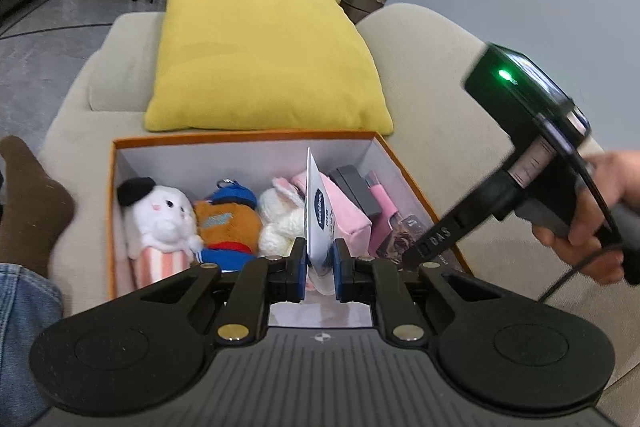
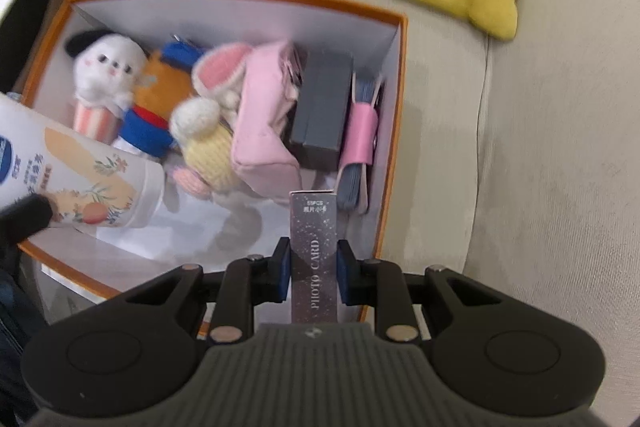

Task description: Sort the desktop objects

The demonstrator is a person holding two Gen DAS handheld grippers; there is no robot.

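1. My left gripper (image 1: 320, 269) is clamped on a white tube (image 1: 318, 223) — held edge-on between the blue pads, cap end towards the box. From the right wrist view the tube (image 2: 80, 183) shows its flowered side and hangs over the near left corner of the box.

2. My right gripper (image 2: 313, 273) is clamped on a dark card box (image 2: 314, 251) marked "PHOTO CARD", standing on end between the pads, its far end over the near right part of the box. In the left wrist view that gripper reaches in from the right, my right hand (image 1: 592, 219) on its handle.

3. The orange box (image 2: 394, 131) sits on a beige sofa (image 2: 540, 147), white inside.

4. Along its far side, left to right: a white plush (image 1: 162, 213), an orange-and-blue plush (image 1: 228, 223), a bunny (image 2: 208, 115), a pink pouch (image 2: 264, 123), a grey case (image 2: 322, 111) and a pink-banded holder (image 2: 362, 143) — all packed close, touching their neighbours.

5. A yellow cushion (image 1: 260, 55) lies on the sofa just behind the box.

6. My left leg, in jeans (image 1: 24, 327) and a brown sock (image 1: 28, 199), lies left of the box.
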